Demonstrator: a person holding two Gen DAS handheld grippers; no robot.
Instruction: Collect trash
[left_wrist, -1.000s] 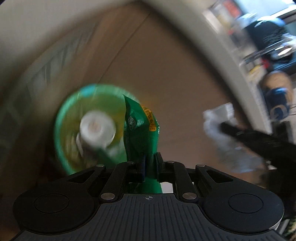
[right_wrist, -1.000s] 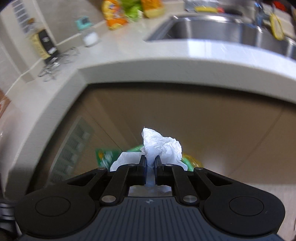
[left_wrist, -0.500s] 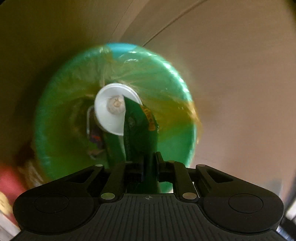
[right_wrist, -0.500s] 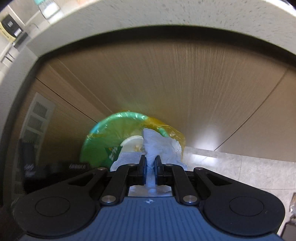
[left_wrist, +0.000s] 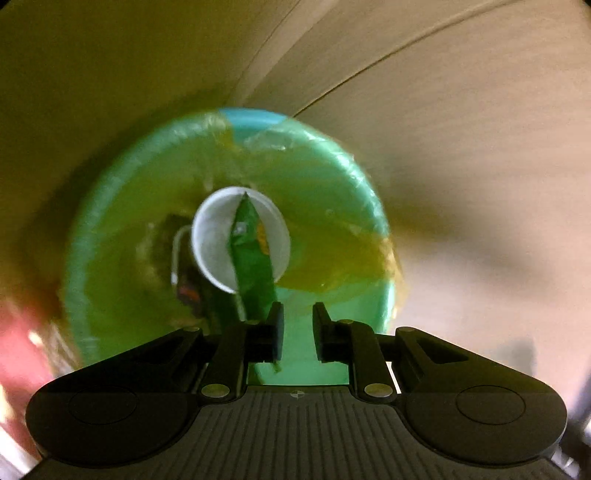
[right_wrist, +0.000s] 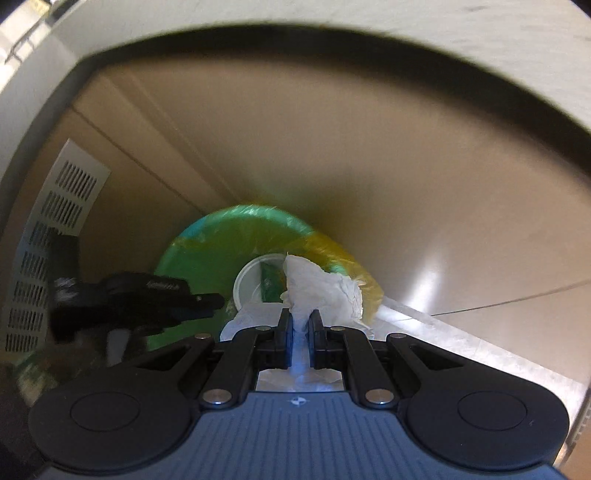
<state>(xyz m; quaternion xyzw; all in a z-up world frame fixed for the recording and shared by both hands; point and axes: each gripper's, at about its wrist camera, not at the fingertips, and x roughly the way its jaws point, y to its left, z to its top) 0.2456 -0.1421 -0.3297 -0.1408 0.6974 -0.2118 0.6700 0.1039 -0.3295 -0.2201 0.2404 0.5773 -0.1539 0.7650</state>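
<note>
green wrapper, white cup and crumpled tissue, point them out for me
green wrapper (left_wrist: 253, 258), left wrist view, middle of its flat face
white cup (left_wrist: 212, 240), left wrist view, inside wall left of the wrapper
crumpled tissue (right_wrist: 325, 291), right wrist view, middle of the wad

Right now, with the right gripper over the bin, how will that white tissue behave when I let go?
The crumpled tissue looks soft and very light, so it will probably drop slowly and may drift. Its loose folds could cling to the right gripper fingers. The lined bin sits directly beyond it, so it likely lands inside.
</note>
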